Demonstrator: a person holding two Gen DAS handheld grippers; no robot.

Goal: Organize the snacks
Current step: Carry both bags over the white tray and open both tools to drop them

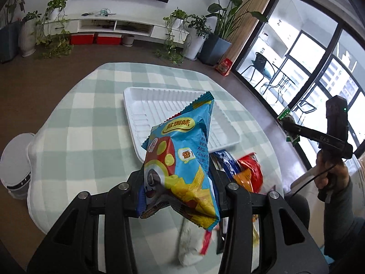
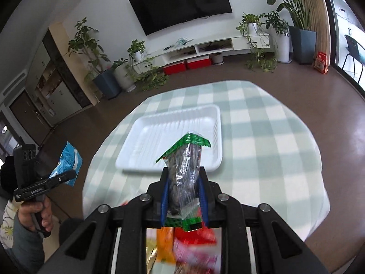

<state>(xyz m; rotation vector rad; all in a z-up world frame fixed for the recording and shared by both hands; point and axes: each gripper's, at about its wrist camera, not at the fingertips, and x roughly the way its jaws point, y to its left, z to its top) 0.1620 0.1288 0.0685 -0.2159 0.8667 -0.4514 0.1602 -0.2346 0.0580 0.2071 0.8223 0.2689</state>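
Observation:
My left gripper (image 1: pixel 176 178) is shut on a blue snack bag (image 1: pixel 182 157) with yellow and red print, held up above the table in front of the white tray (image 1: pixel 146 100). My right gripper (image 2: pixel 183 178) is shut on a clear packet with green ends (image 2: pixel 186 169) holding dark contents, raised just before the white tray (image 2: pixel 146 127), which holds nothing. The right gripper shows at the right of the left wrist view (image 1: pixel 290 126). The left gripper with the blue bag (image 2: pixel 67 162) shows at the left of the right wrist view.
A round table with a green-and-white checked cloth (image 1: pixel 91 114) carries the tray. A pile of loose snack packets, red, orange and blue (image 1: pixel 241 173), lies near the front edge; it also shows blurred under the right gripper (image 2: pixel 187 246). A white stool (image 1: pixel 18 157) stands at the left.

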